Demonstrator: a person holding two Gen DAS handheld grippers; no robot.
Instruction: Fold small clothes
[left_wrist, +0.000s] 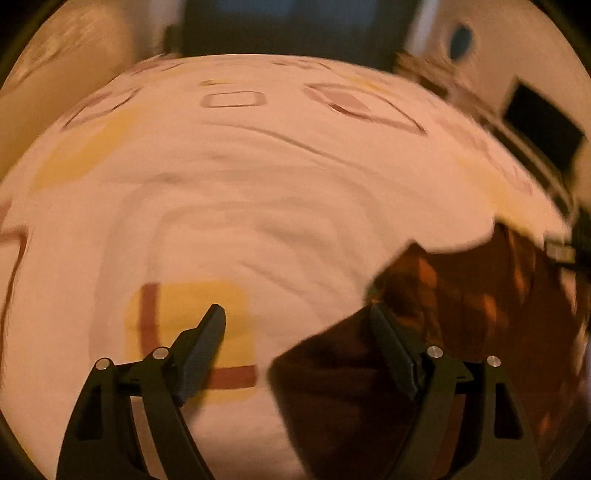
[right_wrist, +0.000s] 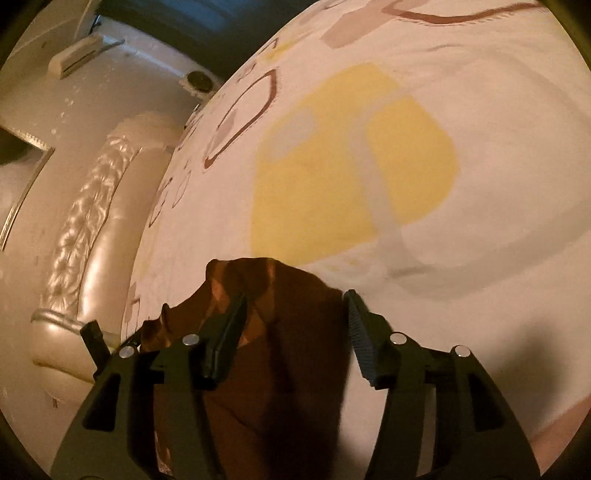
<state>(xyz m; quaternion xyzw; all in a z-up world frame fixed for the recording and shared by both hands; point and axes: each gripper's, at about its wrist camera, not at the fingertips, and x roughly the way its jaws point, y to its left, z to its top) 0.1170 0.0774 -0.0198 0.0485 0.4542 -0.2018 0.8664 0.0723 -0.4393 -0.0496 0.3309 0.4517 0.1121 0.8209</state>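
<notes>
A small dark brown garment (left_wrist: 461, 295) with orange patches lies rumpled on the bedsheet (left_wrist: 258, 206) at the lower right of the left wrist view. My left gripper (left_wrist: 295, 314) hovers open at the garment's left edge. Its right finger (left_wrist: 391, 343) is over the cloth and its left finger (left_wrist: 203, 347) over a yellow square of the sheet. In the right wrist view the same garment (right_wrist: 288, 354) lies under and between the fingers of my right gripper (right_wrist: 295, 295). That gripper is open, and its pads do not press on the cloth.
The white sheet (right_wrist: 480, 295) carries yellow and brown square prints and shallow wrinkles. A cream padded bed frame (right_wrist: 92, 229) borders it on the left of the right wrist view. A dark screen (left_wrist: 543, 125) stands on a shelf beyond the bed's far right edge.
</notes>
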